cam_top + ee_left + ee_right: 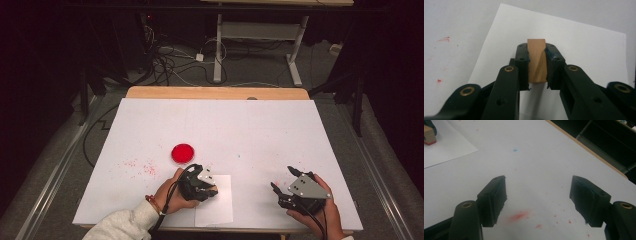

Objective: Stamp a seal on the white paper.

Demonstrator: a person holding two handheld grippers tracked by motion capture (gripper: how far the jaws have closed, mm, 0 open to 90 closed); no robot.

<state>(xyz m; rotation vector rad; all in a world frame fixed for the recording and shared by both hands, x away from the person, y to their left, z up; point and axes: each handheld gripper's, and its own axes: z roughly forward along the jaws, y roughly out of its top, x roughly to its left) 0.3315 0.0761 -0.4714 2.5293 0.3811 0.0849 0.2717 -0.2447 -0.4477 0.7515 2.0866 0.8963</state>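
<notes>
My left tongs [537, 53] are clamped on the wooden stamp [537, 60], holding it over the sheet of paper [579, 50]; whether its red face touches the sheet I cannot tell. The red ink pad [182, 153] sits just beyond the paper's far left corner on the surface [260, 125]. My right tongs [537, 197] stand wide apart and empty, well to the right of the paper. I judge this the stamping step: next comes a straight press down, then a clean lift without smearing.
</notes>
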